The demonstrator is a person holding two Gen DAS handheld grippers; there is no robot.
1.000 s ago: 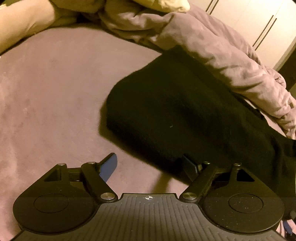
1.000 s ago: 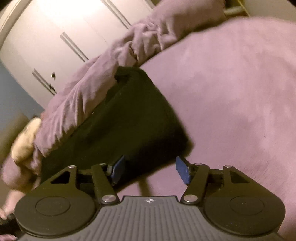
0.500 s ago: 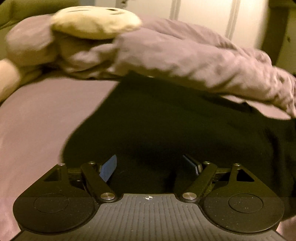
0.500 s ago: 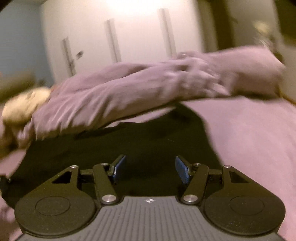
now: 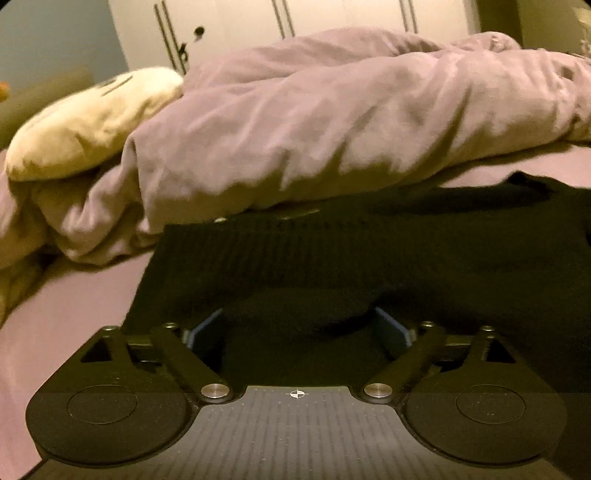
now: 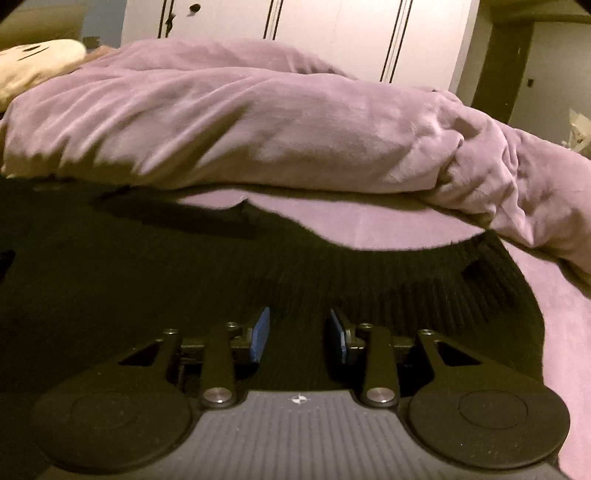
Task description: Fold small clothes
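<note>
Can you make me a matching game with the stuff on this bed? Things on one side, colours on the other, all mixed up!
Things:
1. knitted garment
2. rumpled blanket
3. soft toy
4. wardrobe doors

Colours:
A. cream
B. white
C. black
D. mauve

Pairs: 1-C, 2-D, 3-A, 4-B

Left gripper (image 5: 297, 328) angles downward, jaws opening wide; right gripper (image 6: 297, 334) angles downward, jaws closing.
</note>
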